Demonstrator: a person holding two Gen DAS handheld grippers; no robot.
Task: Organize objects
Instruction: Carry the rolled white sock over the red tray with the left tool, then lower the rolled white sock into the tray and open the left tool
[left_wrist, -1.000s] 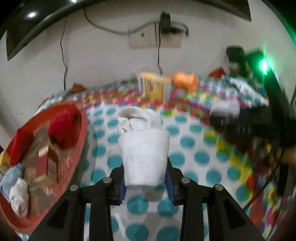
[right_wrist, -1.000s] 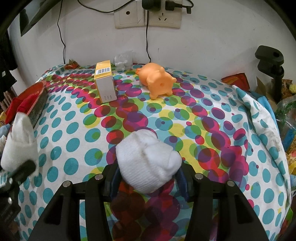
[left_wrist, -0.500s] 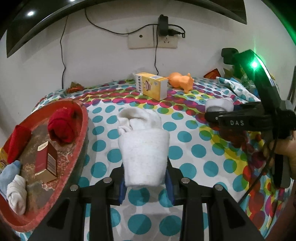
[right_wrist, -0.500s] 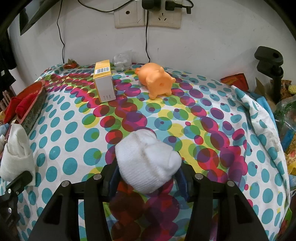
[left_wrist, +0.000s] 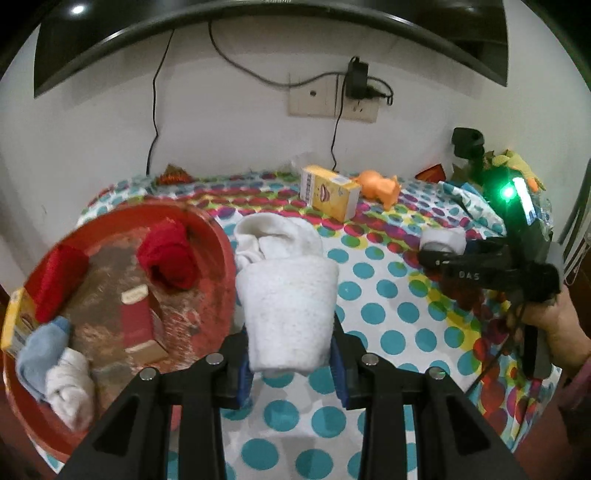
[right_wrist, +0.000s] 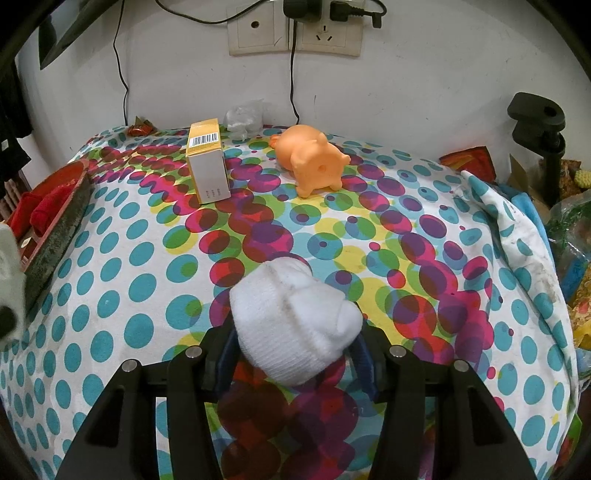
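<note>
My left gripper (left_wrist: 291, 363) is shut on a rolled white sock (left_wrist: 286, 295), held above the dotted tablecloth just right of the red tray (left_wrist: 221, 240). The tray holds red socks (left_wrist: 168, 254), a red box (left_wrist: 138, 325), a blue sock (left_wrist: 40, 347), a white sock (left_wrist: 70, 387) and a yellow box (left_wrist: 14, 325). My right gripper (right_wrist: 295, 360) is shut on another white sock bundle (right_wrist: 291, 325) over the cloth; in the left wrist view that gripper (left_wrist: 439, 254) shows at the right with its sock (left_wrist: 443, 240). A yellow box (right_wrist: 207, 162) and an orange pig toy (right_wrist: 310, 158) stand near the wall.
The table (right_wrist: 110, 258) wears a cloth of coloured dots. A wall socket with plugs and cables (right_wrist: 295, 29) sits behind. A black clamp stand (right_wrist: 539, 125), bags and bunched cloth (right_wrist: 517, 221) crowd the right edge. A hand (left_wrist: 561, 325) holds the right gripper.
My left gripper with its sock has risen and pulled back toward the tray, so more of the tray's inside shows. The right gripper and its sock have stayed put.
</note>
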